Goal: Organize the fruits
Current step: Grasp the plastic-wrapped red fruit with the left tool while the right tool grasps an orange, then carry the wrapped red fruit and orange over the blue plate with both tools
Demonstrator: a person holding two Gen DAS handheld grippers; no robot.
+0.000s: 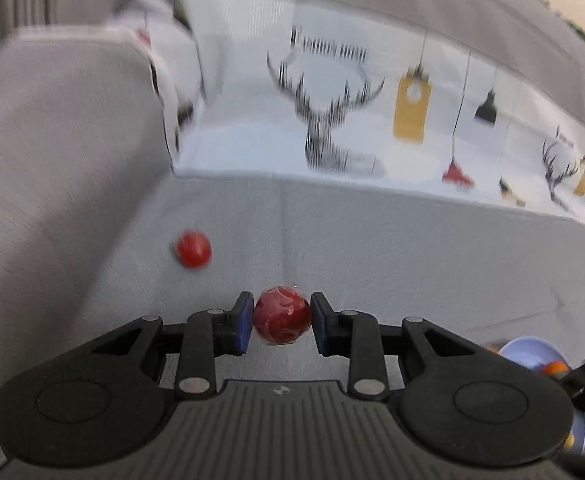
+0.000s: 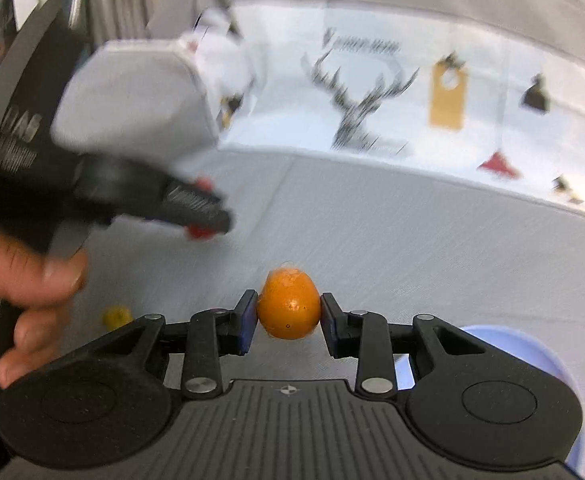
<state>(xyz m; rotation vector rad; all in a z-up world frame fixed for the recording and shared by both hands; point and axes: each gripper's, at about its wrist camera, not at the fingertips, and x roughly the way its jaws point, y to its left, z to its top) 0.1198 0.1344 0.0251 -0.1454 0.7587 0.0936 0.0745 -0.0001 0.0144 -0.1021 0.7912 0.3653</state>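
Observation:
My left gripper (image 1: pixel 281 322) is shut on a dark red marbled fruit (image 1: pixel 281 316), held above the grey sofa seat (image 1: pixel 372 248). A second, plain red fruit (image 1: pixel 193 249) lies on the seat ahead to the left. My right gripper (image 2: pixel 289 312) is shut on an orange fruit (image 2: pixel 288 306), both blue pads against its sides. In the right wrist view the left gripper (image 2: pixel 202 216) shows blurred at the left with red fruit between its fingers, a hand (image 2: pixel 24 276) holding it. A small yellow fruit (image 2: pixel 116 316) lies on the seat below that hand.
A pale blue bowl (image 2: pixel 532 356) sits at the lower right, also seen as the bowl (image 1: pixel 530 354) with an orange fruit inside in the left wrist view. A white cushion with antler prints (image 1: pixel 332 112) leans on the sofa back. The grey armrest (image 1: pixel 52 140) rises at left.

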